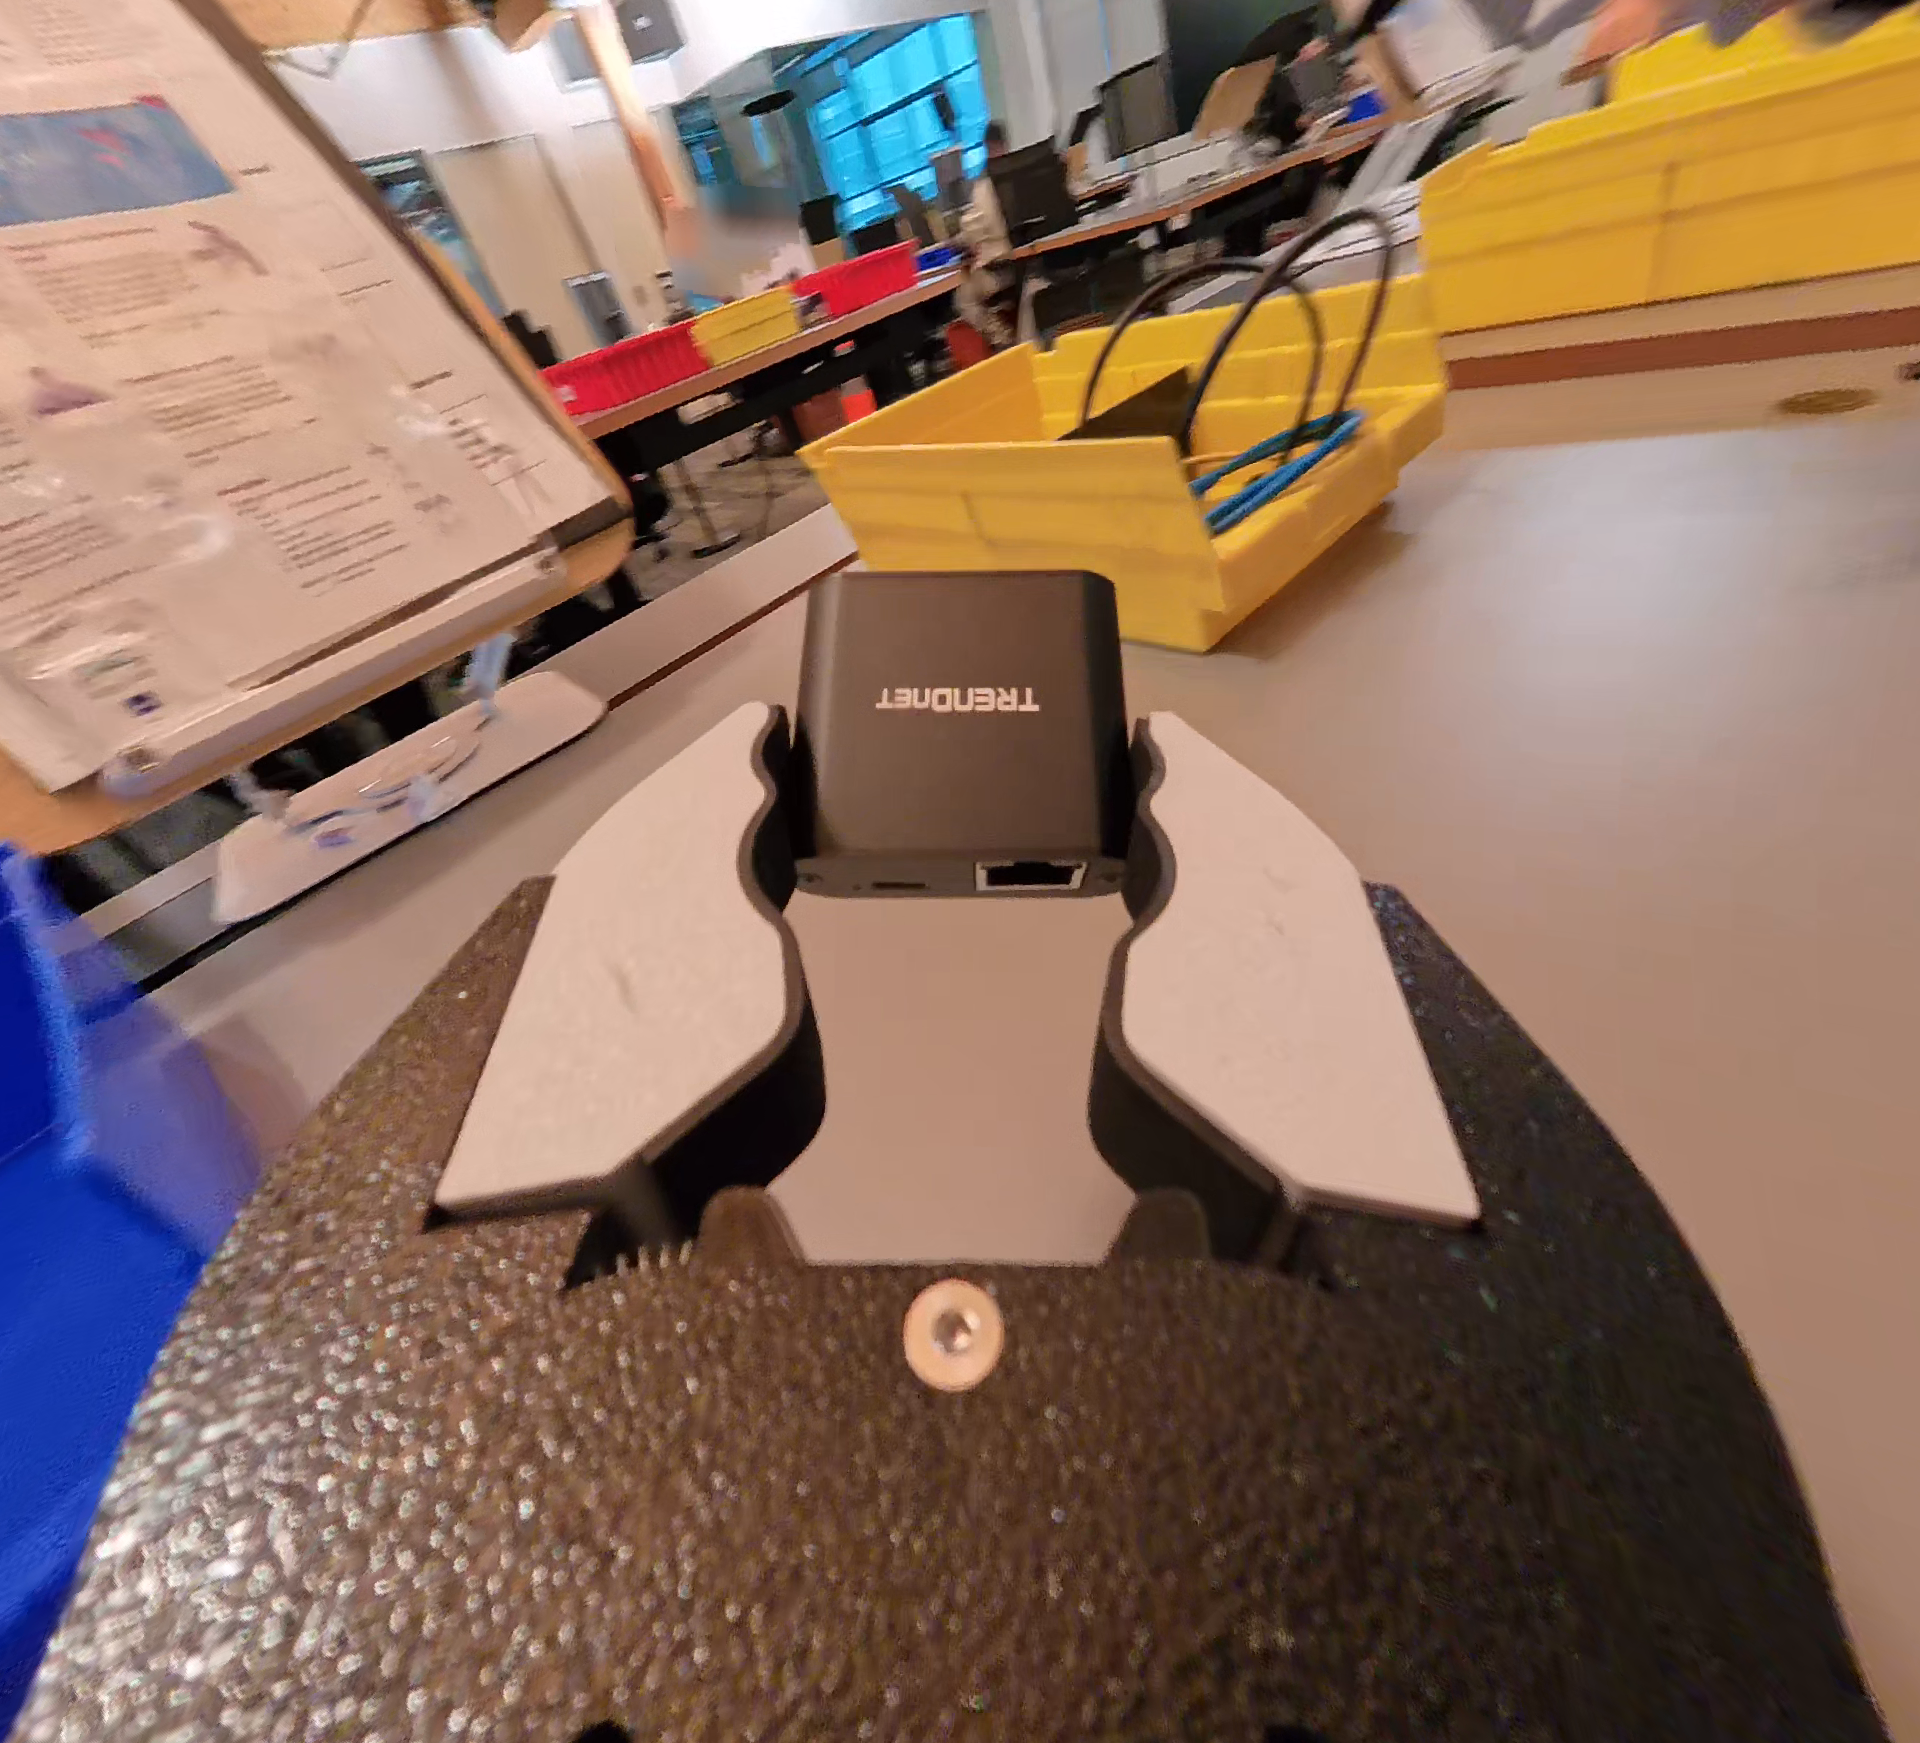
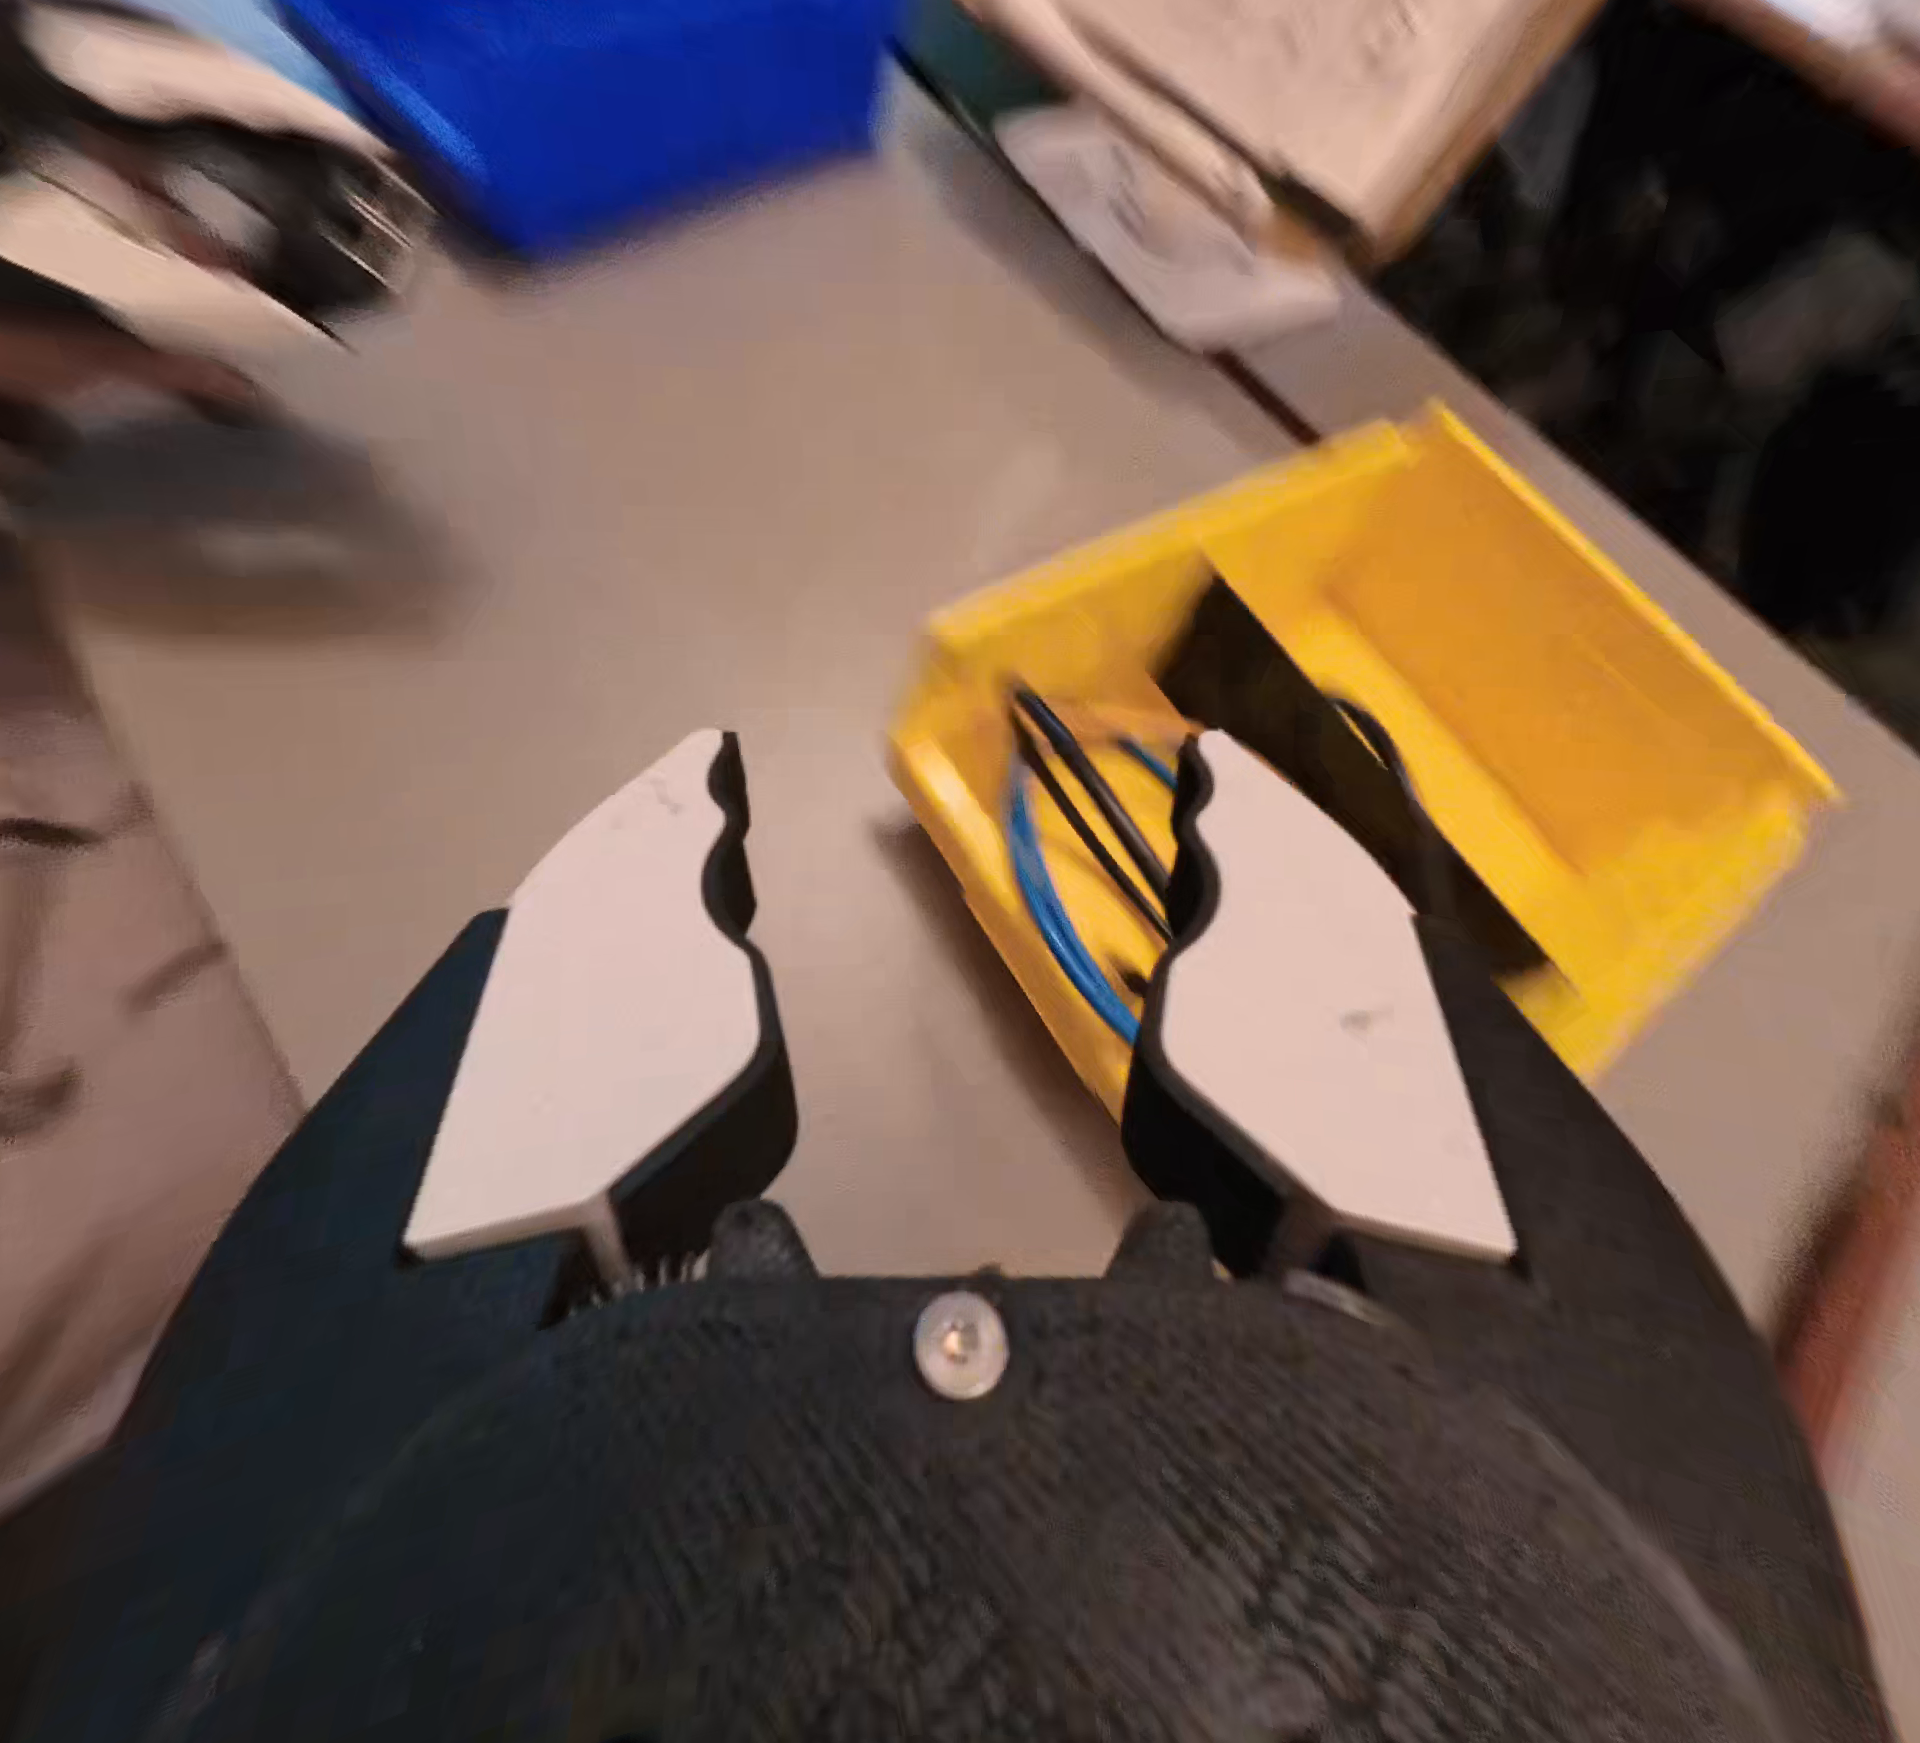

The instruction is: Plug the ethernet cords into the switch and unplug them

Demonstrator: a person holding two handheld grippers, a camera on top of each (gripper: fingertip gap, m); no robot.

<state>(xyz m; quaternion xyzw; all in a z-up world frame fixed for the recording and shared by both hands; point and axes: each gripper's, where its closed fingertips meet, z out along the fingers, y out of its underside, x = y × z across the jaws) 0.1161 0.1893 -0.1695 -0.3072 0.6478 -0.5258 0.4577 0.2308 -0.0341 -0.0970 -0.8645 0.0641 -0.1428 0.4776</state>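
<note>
Switch held, cords not yet fetched.
Your left gripper (image 1: 961,763) clamps the switch (image 1: 961,717), port facing back; right gripper (image 2: 956,846) gapes empty — cords (image 2: 1049,904) lie just right, in the yellow bin (image 2: 1558,706).

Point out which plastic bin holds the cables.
The small yellow bin nearest the switch: black cables and blue cables loop out of it. The blue bin shows none.
</note>
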